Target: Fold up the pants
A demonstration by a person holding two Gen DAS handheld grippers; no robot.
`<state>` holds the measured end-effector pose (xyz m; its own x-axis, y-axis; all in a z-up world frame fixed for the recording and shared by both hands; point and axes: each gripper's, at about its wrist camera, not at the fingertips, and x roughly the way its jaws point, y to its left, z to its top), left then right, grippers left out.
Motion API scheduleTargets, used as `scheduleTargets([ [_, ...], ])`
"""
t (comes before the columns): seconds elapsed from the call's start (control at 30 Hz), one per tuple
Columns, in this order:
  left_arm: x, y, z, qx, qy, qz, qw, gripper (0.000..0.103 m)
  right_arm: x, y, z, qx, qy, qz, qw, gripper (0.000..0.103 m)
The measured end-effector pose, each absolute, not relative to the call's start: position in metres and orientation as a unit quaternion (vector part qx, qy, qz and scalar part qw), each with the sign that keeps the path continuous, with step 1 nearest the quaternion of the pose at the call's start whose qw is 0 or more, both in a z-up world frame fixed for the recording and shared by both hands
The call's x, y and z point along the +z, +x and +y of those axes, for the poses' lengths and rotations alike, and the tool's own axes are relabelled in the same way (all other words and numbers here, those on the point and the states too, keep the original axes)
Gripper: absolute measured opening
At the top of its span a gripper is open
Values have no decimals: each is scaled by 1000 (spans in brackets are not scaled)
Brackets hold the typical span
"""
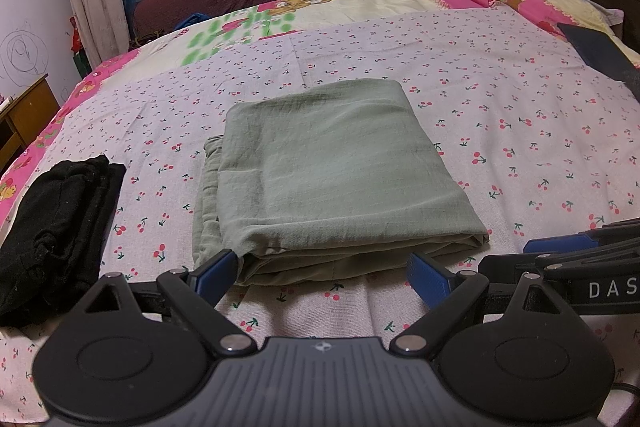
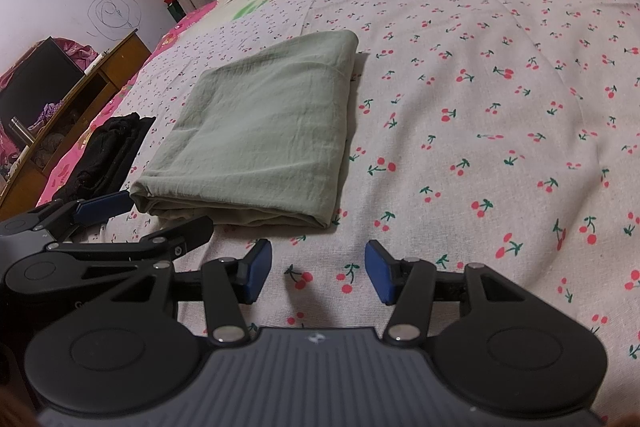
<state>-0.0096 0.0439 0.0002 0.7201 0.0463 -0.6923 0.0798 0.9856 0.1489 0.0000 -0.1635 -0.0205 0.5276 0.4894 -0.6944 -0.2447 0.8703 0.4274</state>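
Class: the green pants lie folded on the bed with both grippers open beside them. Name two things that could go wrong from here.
1. The left gripper sits at the near edge of the green pants; pushing forward could snag and unfold the layers.
2. Sliding the pants leftward might bump the black garment lying close by.
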Motion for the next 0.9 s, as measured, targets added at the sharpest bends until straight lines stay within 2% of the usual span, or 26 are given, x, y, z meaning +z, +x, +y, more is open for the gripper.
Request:
scheduleTargets([
  [0.9, 2, -12, 44, -3, 96, 364, 927, 103, -21, -1, -163, 213, 141, 436, 863, 54],
])
